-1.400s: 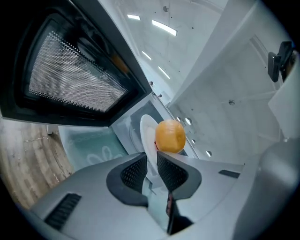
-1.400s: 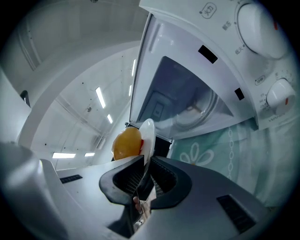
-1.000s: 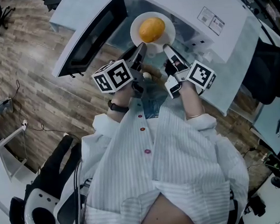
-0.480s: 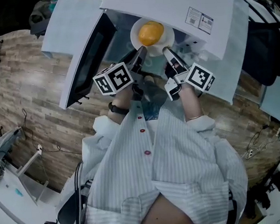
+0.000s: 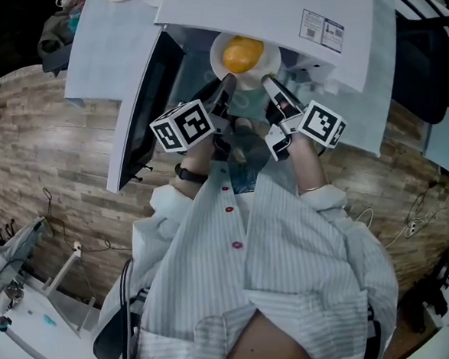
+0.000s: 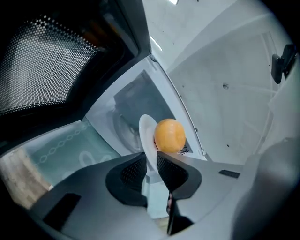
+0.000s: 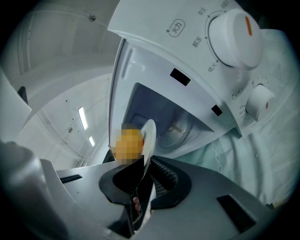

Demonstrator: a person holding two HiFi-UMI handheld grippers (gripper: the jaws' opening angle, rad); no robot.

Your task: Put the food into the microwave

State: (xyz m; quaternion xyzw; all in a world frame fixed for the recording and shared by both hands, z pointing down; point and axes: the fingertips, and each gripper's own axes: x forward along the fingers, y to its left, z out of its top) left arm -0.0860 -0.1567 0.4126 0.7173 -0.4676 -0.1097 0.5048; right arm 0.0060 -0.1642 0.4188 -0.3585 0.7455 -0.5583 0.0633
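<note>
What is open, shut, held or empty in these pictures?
microwave door, swung open.
plate, held at its rim by both tongs, at the open front of the microwave.
orange food, resting on the plate.
left tongs, shut on the plate.
right tongs, shut on the plate.

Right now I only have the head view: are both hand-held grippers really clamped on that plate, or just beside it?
Observer: The left gripper view shows the left hand-held gripper shut on the rim of the white plate.
Reviewer: And the right?
Observer: In its own view, the right hand-held gripper pinches the plate's rim too.
Reviewer: Anything inside already?
Observer: The right gripper view looks into the microwave; in the part that shows, only a turntable.
</note>
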